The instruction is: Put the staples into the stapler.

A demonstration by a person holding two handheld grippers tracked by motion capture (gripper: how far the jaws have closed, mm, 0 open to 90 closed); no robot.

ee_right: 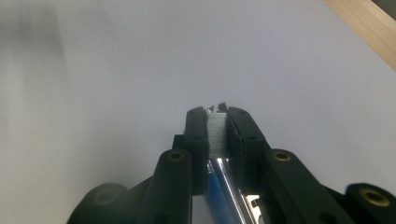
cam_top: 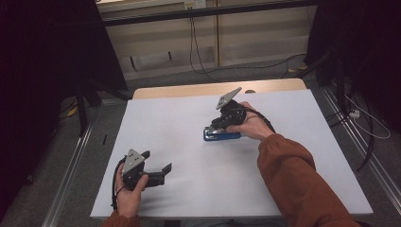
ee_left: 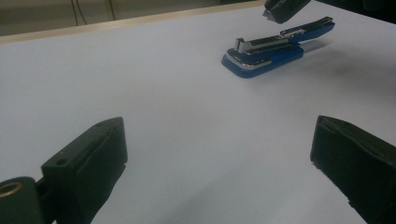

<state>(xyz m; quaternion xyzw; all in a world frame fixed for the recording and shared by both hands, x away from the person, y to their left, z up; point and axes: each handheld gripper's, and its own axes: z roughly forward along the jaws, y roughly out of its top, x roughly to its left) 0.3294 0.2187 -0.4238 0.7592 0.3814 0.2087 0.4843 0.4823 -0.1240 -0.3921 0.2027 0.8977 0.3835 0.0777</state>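
A blue and chrome stapler (cam_top: 222, 135) lies on the white table (cam_top: 179, 118), right of centre, with its top arm lifted off the base (ee_left: 264, 56). My right gripper (cam_top: 216, 126) hangs just over the stapler, tips down. In the right gripper view its jaws (ee_right: 215, 114) are shut on a short strip of staples (ee_right: 215, 133), with the stapler's blue and chrome parts (ee_right: 226, 189) directly below. My left gripper (cam_top: 156, 161) rests near the front left of the table, open, its jaws (ee_left: 217, 154) wide apart with nothing between them, pointing toward the stapler.
A wooden strip (cam_top: 189, 90) runs along the table's far edge. Beyond it lie grey floor and trailing cables (cam_top: 203, 66). Dark curtains (cam_top: 47, 56) stand at both sides. A metal rail (cam_top: 71, 161) runs along the floor at the left.
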